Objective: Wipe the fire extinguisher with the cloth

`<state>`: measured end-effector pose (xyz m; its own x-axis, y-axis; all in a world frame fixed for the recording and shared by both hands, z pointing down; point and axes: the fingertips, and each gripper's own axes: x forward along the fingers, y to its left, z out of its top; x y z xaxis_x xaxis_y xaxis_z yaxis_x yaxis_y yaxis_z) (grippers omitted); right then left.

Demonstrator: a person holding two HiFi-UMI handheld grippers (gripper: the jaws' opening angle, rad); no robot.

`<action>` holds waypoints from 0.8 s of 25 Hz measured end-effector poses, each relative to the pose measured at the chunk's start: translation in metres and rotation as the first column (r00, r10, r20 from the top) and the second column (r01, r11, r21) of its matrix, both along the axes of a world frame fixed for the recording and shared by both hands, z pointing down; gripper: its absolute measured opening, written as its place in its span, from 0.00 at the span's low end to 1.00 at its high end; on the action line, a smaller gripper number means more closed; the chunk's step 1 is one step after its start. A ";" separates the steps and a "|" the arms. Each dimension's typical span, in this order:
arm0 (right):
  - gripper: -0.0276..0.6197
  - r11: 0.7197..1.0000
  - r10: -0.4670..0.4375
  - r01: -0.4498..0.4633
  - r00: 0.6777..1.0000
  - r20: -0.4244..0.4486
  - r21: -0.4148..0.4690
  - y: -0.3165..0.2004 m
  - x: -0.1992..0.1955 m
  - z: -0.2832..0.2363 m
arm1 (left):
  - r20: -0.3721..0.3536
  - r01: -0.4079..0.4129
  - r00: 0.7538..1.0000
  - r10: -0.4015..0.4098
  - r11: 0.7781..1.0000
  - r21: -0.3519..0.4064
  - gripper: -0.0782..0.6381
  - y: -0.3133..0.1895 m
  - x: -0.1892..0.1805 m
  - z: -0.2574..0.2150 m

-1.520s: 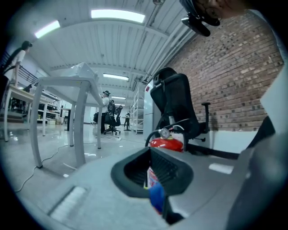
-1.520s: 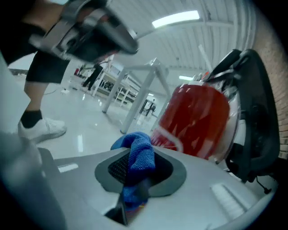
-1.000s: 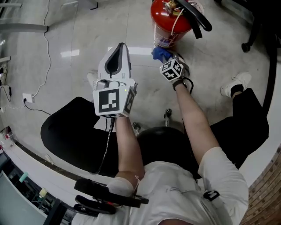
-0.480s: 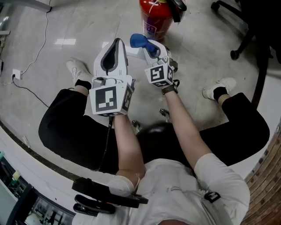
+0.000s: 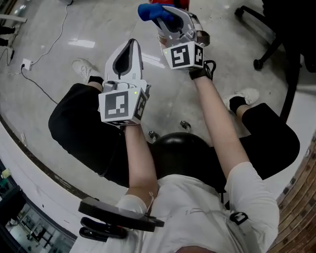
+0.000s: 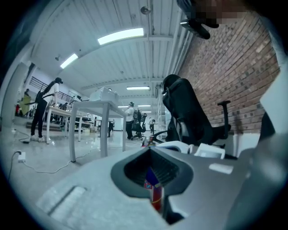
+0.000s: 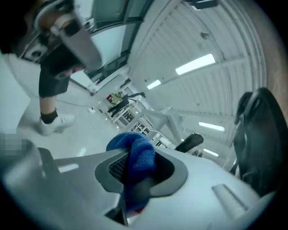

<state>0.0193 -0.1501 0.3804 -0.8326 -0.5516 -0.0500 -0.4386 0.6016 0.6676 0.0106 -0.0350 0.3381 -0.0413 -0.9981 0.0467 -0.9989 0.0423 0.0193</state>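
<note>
In the head view my right gripper (image 5: pixel 162 15) is raised near the top edge and shut on a bunched blue cloth (image 5: pixel 152 12). Only a red sliver of the fire extinguisher (image 5: pixel 170 2) shows behind it. The right gripper view has the blue cloth (image 7: pixel 137 159) pinched between the jaws of the right gripper (image 7: pixel 135 175), which points up at the ceiling. My left gripper (image 5: pixel 132 44) hangs lower and to the left, jaws together with nothing in them. Through the slit in the left gripper (image 6: pixel 152 155) I see the red extinguisher (image 6: pixel 156 197) with its blue label.
I sit on a black stool (image 5: pixel 177 148), white shoes (image 5: pixel 81 69) on the grey floor. A black office chair base (image 5: pixel 256 29) stands at the upper right. A cable and socket (image 5: pixel 25 64) lie at the left. An office chair (image 6: pixel 189 112), tables and distant people show in the left gripper view.
My right gripper has lifted the blue cloth up and away from the extinguisher's side. The extinguisher has slid almost out of the head view's top. The left gripper has barely moved.
</note>
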 end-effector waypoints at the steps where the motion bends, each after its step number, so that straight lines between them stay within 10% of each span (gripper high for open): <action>1: 0.15 0.999 -0.006 0.008 0.999 -0.047 0.051 0.002 -0.002 0.009 | 0.007 -0.011 1.000 0.011 1.000 -0.001 0.11 -0.001 0.006 -0.001; 3: 0.15 0.996 -0.018 0.030 0.991 -0.132 0.089 0.007 -0.007 0.038 | 0.016 -0.024 1.000 0.024 1.000 0.000 0.11 -0.005 0.009 -0.004; 9: 0.15 0.986 -0.072 0.007 0.919 -0.388 -0.164 -0.005 -0.006 0.216 | -0.019 0.005 1.000 -0.006 0.998 -0.055 0.11 -0.018 -0.004 0.014; 16: 0.15 0.989 -0.143 0.122 0.680 -0.719 -0.080 0.003 -0.013 0.363 | -0.049 0.050 0.997 -0.057 0.991 -0.126 0.11 -0.043 -0.033 0.060; 18: 0.15 0.988 -0.131 0.014 0.629 -0.767 -0.157 -0.006 0.004 0.403 | -0.048 0.073 0.996 -0.081 0.986 -0.150 0.11 -0.050 -0.042 0.069; 20: 0.14 0.942 -0.137 -0.145 0.654 -0.744 -0.301 -0.016 0.025 0.425 | -0.046 0.103 0.993 -0.112 0.982 -0.158 0.11 -0.055 -0.048 0.070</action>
<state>0.0445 -0.1657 0.8058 -0.5015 -0.4208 0.7559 0.1217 0.8308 0.5432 -0.0378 -0.0900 0.4082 -0.1412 -0.9684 0.2056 -0.9860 0.1561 0.0580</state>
